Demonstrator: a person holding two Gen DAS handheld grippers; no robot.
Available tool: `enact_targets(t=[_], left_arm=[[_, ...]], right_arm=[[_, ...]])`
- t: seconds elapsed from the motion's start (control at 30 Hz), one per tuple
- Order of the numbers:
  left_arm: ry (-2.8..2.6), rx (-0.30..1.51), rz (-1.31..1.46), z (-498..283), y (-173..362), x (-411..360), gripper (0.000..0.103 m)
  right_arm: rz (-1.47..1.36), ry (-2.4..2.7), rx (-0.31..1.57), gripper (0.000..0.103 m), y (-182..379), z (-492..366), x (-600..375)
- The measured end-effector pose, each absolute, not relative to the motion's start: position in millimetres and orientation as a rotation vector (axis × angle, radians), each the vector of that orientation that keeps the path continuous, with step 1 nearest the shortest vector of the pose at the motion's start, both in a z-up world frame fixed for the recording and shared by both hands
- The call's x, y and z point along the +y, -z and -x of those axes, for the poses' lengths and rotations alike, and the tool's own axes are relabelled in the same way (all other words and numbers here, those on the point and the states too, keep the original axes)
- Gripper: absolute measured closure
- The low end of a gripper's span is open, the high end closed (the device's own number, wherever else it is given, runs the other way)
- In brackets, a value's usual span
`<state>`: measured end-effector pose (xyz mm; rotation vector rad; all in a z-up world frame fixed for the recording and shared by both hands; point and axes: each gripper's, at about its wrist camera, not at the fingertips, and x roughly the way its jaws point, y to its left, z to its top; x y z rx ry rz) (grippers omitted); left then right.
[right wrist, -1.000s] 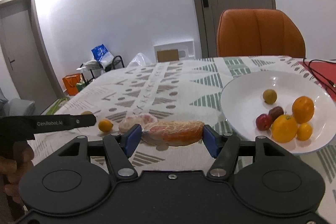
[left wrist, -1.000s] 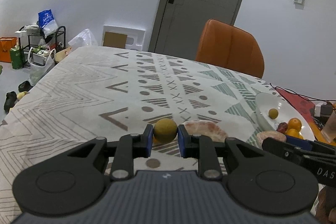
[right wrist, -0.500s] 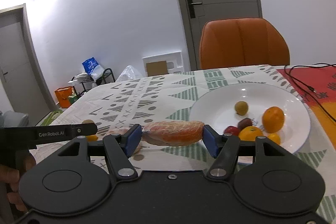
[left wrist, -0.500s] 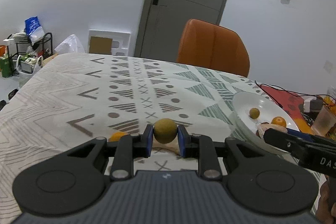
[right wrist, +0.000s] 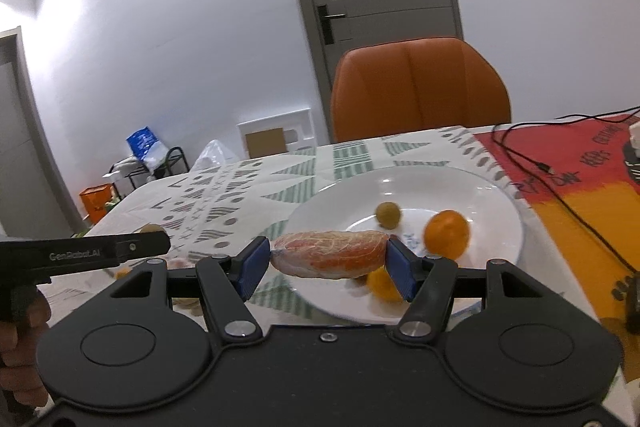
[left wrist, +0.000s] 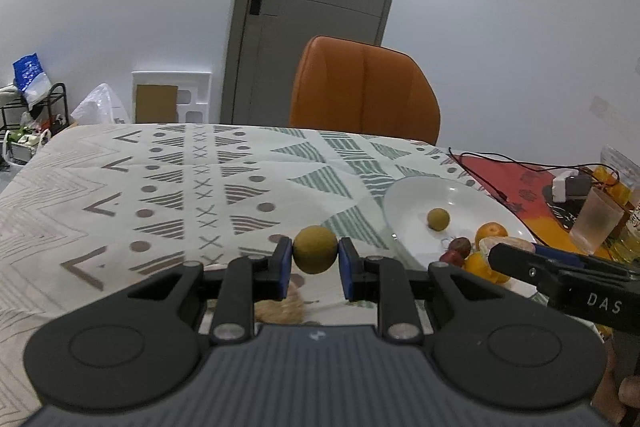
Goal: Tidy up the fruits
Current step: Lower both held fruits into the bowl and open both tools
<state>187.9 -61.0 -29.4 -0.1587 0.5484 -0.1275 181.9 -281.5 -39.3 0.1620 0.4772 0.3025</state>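
While the patterned tablecloth (left wrist: 168, 195) stretches out ahead of both tools, the white plate (right wrist: 472, 191) sits just past the right gripper (right wrist: 328, 261), holding an orange (right wrist: 446, 234) and a small green fruit (right wrist: 387, 214). That gripper is clamped on a net-wrapped pinkish fruit (right wrist: 330, 253), hanging over the plate's near rim. The left gripper (left wrist: 315, 263), off to the plate's left, squeezes a round olive-green fruit (left wrist: 315, 254) above the cloth
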Motion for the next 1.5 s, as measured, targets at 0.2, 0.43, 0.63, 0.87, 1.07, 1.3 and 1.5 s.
enact_targets(t=[0.2, 0.43, 0.63, 0.87, 1.07, 1.3, 1.5], left_arm=[[0.148, 0.555, 0.151, -199, 31, -76, 0.08], [0.172, 0.568, 0.134, -210, 34, -92, 0.08], [0.186, 0.579, 0.126, -219, 37, -103, 0.08], [0.202, 0.582, 0.109, -228, 37, -115, 0.08], [0.218, 0.596, 0.089, -237, 42, -124, 0.08], [0.242, 0.595, 0.078, -244, 43, -134, 0.08], [0.237, 0.589, 0.061, -246, 42, -138, 0.076]], right_arm=[[-0.16, -0.269, 0.482, 0.042, 43, -187, -295], [-0.186, -0.227, 0.485, 0.042, 48, -194, -314], [-0.202, -0.19, 0.486, 0.042, 51, -204, -327], [-0.22, -0.175, 0.48, 0.042, 56, -213, -336], [-0.236, -0.181, 0.493, 0.037, 60, -211, -339], [-0.25, -0.174, 0.501, 0.037, 61, -203, -346], [-0.246, -0.182, 0.503, 0.037, 61, -201, -345]])
